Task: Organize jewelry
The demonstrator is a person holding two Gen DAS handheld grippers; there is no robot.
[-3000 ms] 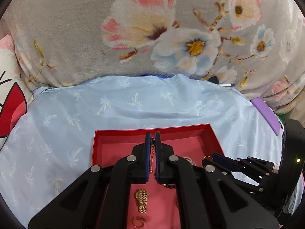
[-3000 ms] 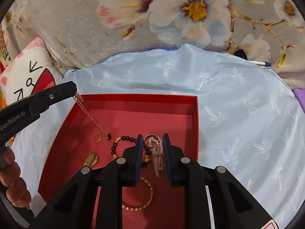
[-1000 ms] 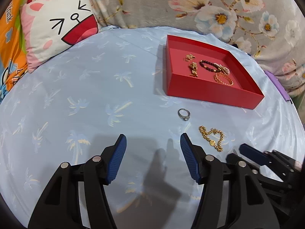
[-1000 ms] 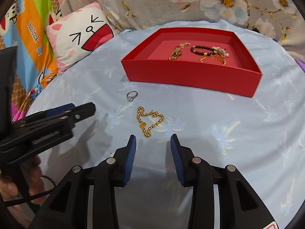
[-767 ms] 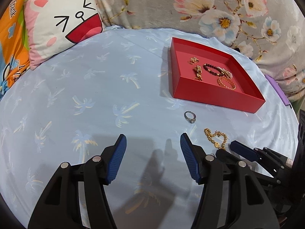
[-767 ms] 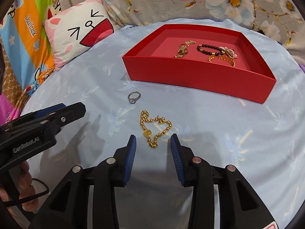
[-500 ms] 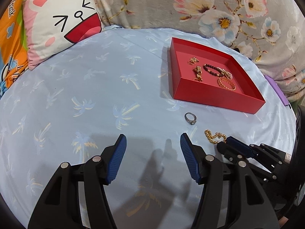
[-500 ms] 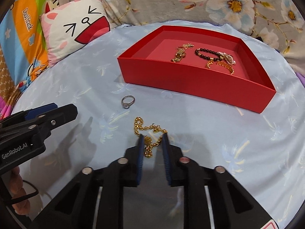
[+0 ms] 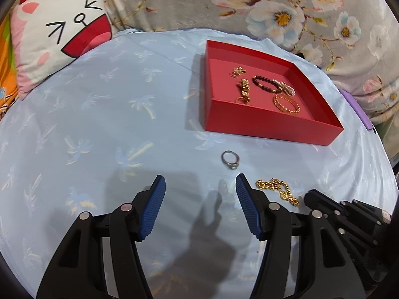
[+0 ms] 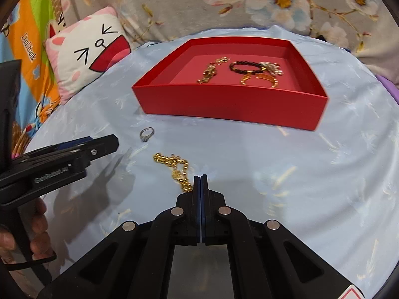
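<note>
You have two pieces lying loose on the light blue palm-printed sheet (image 9: 104,114): one silver ring with a small stone (image 9: 230,159) and one gold chain bracelet with a round charm (image 10: 174,168). The shallow red cardboard box (image 9: 269,127) beyond them holds a dark beaded bracelet (image 9: 265,84), a gold bangle (image 9: 286,103) and a few smaller gold pieces. A grey floral blanket (image 9: 189,0) and one white-and-pink cartoon cat pillow (image 9: 59,32) back the bed. Your right gripper (image 10: 200,178) has just closed, pads together at the chain's near end; whether a link is pinched you cannot tell. Your left gripper (image 9: 199,186) stands open and empty, near the ring.
</note>
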